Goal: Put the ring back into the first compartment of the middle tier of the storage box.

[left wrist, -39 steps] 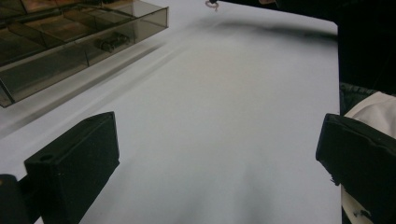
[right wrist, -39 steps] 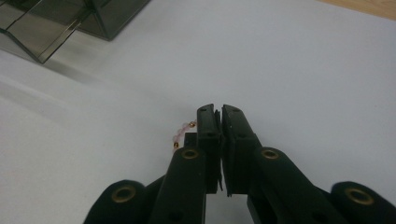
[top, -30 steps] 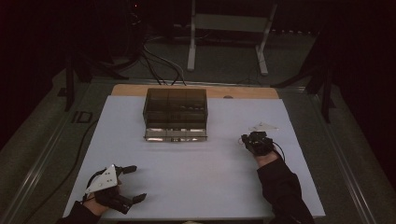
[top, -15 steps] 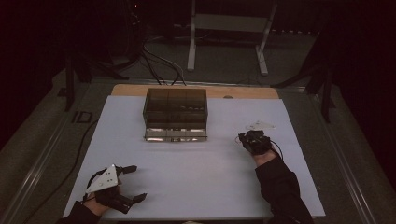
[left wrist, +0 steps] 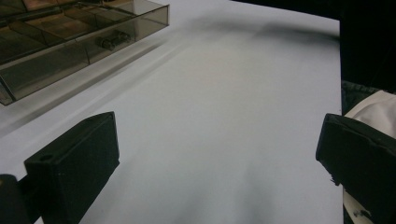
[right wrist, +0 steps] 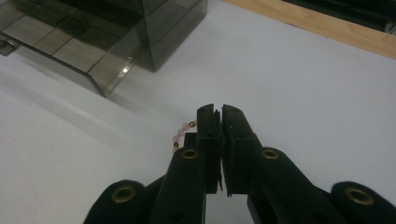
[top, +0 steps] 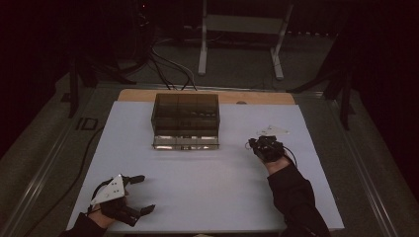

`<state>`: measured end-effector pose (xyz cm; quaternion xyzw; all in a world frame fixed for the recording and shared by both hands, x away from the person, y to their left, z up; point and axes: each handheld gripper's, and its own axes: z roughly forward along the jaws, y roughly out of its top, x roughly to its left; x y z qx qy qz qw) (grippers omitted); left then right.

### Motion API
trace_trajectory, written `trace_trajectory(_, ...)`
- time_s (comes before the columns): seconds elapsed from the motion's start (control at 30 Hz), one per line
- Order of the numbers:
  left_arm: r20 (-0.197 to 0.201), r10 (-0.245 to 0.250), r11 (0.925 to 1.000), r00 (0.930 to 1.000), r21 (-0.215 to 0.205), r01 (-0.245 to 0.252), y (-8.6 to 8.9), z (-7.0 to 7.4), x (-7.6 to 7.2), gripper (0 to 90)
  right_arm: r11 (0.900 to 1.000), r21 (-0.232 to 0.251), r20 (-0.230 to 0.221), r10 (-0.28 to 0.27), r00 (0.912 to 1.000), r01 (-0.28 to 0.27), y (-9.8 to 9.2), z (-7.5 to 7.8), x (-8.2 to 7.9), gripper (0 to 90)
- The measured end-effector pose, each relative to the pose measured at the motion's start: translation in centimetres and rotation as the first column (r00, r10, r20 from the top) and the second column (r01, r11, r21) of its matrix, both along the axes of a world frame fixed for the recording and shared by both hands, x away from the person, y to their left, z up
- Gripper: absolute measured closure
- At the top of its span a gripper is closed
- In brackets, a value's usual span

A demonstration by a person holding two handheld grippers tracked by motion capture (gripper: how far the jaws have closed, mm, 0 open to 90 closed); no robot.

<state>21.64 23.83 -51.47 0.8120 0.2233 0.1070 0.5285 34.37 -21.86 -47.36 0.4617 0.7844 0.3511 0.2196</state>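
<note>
The right gripper (right wrist: pixel 220 116) has its jaws pinched together on a bead string (right wrist: pixel 181 133) — pink and gold beads trail out to one side — just right of the smoky box (top: pixel 186 121), its forearm stretched up the white table (top: pixel 207 182). The left gripper (top: pixel 141 193) (jaws spread wide, nothing between) rests low at the near left corner.

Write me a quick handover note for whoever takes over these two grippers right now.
Right gripper: jaws shut on a pink bead string, low over the white table, to the right of the smoky plastic drawer box.
Left gripper: open, holding nothing, at the near left edge.
Done: beads picked up. A drawer of the box stands pulled out.
Left: probably carry the beads to a compartment and let go.
</note>
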Motion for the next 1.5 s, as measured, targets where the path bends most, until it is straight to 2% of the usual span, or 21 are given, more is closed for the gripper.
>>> trace_trajectory(1.07,-0.008,-0.004,1.0000,1.0000,0.000,0.004,0.0,0.0,0.1,0.9,0.998,0.026,0.043,0.048,0.9979,-0.049,2.4,2.5,0.6,86.6)
trace_trajectory(1.5,-0.008,-0.003,1.0000,1.0000,-0.004,0.003,0.0,0.0,0.1,0.9,0.996,0.024,0.060,0.082,0.9948,-0.083,4.0,3.3,0.8,86.6)
